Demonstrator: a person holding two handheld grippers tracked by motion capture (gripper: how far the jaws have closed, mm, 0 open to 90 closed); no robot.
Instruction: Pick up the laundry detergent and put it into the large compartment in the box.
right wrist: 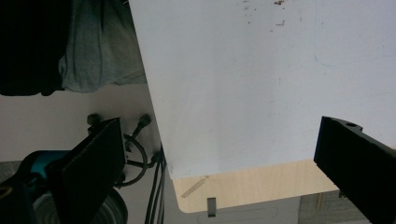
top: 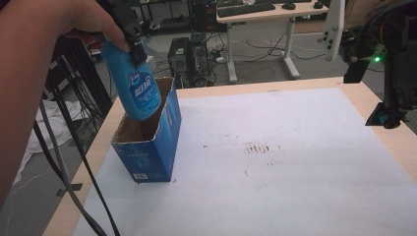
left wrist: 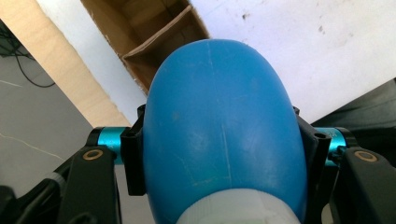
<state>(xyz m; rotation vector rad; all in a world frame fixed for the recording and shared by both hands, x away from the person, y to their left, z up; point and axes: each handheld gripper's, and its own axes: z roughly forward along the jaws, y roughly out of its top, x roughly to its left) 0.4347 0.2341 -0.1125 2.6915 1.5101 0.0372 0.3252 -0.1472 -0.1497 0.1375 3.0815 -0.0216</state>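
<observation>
Left gripper (left wrist: pixel 219 144) clamps bottle (top: pixel 137 88) (over box (top: pixel 152 147)).

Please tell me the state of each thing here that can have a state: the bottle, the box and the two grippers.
Bottle: held tilted, base down, lower end inside the open top of the box.
Box: upright on the table, top open.
Left gripper: shut on the bottle, one jaw on each side.
Right gripper: open, jaws wide apart, nothing between them, over the table.

Bottle (top: pixel 137 86) base inside box (top: pixel 150 147), table's (top: pixel 295 162) left.
</observation>
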